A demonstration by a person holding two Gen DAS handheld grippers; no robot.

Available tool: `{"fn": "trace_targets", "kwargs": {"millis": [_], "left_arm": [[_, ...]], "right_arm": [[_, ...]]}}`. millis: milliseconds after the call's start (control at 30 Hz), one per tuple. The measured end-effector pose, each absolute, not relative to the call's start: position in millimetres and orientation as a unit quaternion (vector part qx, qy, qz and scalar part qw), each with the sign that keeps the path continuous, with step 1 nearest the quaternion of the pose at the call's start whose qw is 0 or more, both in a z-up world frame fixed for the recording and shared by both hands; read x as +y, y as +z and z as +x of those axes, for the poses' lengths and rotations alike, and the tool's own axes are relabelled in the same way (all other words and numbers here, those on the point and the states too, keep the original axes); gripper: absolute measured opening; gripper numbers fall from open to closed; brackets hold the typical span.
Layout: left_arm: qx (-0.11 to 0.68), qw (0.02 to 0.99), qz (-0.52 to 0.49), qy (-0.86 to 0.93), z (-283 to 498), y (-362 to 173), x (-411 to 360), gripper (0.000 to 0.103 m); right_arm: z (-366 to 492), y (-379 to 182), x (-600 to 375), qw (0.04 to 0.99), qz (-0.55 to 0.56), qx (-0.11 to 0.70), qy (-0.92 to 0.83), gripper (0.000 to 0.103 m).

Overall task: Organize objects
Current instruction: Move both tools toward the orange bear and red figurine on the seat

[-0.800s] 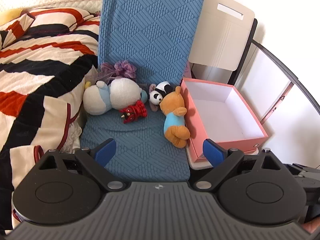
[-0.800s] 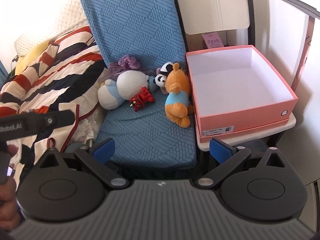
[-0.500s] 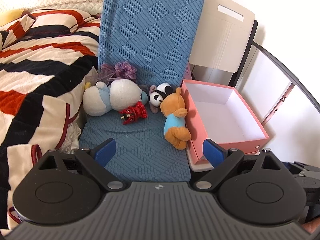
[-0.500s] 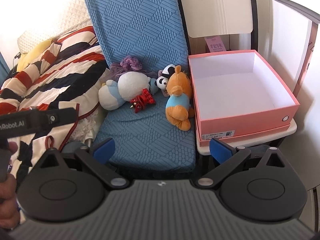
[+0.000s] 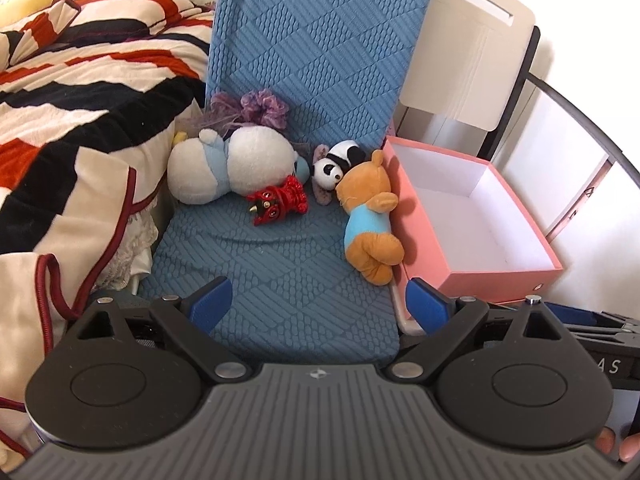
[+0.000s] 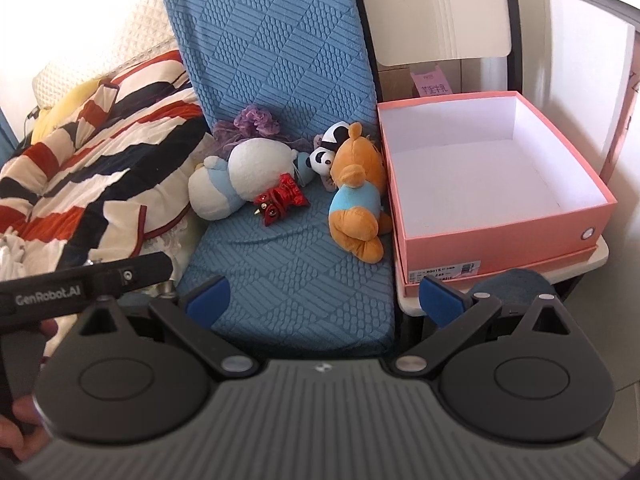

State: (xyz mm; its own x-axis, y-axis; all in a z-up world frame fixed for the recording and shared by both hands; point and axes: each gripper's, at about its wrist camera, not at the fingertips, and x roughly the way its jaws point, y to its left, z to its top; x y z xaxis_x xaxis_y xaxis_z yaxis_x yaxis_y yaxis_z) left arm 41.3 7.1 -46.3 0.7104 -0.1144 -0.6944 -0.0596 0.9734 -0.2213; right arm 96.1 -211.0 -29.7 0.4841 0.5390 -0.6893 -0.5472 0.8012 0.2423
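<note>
Several soft toys lie at the back of a blue chair seat (image 5: 280,280): a white and pale blue plush (image 5: 232,166), a small red demon toy (image 5: 278,202), a panda (image 5: 334,166), an orange bear in a blue shirt (image 5: 366,216) and a purple scrunchie (image 5: 260,106). The bear leans against an empty pink box (image 5: 472,216) on the right. The same toys show in the right wrist view: plush (image 6: 240,182), red toy (image 6: 280,198), bear (image 6: 356,204), box (image 6: 492,184). My left gripper (image 5: 318,306) and right gripper (image 6: 324,298) are open and empty, short of the toys.
A striped red, black and cream blanket (image 5: 68,128) covers the bed to the left of the chair. The box stands on a cream stool (image 6: 572,264) beside the chair. A cream chair back (image 5: 468,48) and a white wall lie behind.
Both grippers have moved slightly forward toward the chair; the toys and box look a little closer. Nothing was grasped or shifted.
</note>
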Motion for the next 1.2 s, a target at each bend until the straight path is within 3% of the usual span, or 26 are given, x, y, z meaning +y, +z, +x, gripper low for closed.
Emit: {"fn": "trace_targets", "kwargs": {"millis": [500, 600, 733, 1200], "left_arm": [[0.371, 0.924, -0.096, -0.002, 92, -98, 16, 0.096], [0.378, 0.921, -0.097, 0.005, 108, -113, 16, 0.096], [0.377, 0.921, -0.101, 0.01, 130, -126, 18, 0.096], [0.391, 0.915, -0.1, 0.015, 216, -169, 26, 0.096]], "right_arm": [[125, -88, -184, 0.87, -0.026, 0.389, 0.302, 0.098], [132, -100, -176, 0.871, -0.033, 0.387, 0.3, 0.093], [144, -111, -164, 0.876, -0.046, 0.377, 0.298, 0.078], [181, -145, -111, 0.899, -0.121, 0.302, 0.294, 0.076]]}}
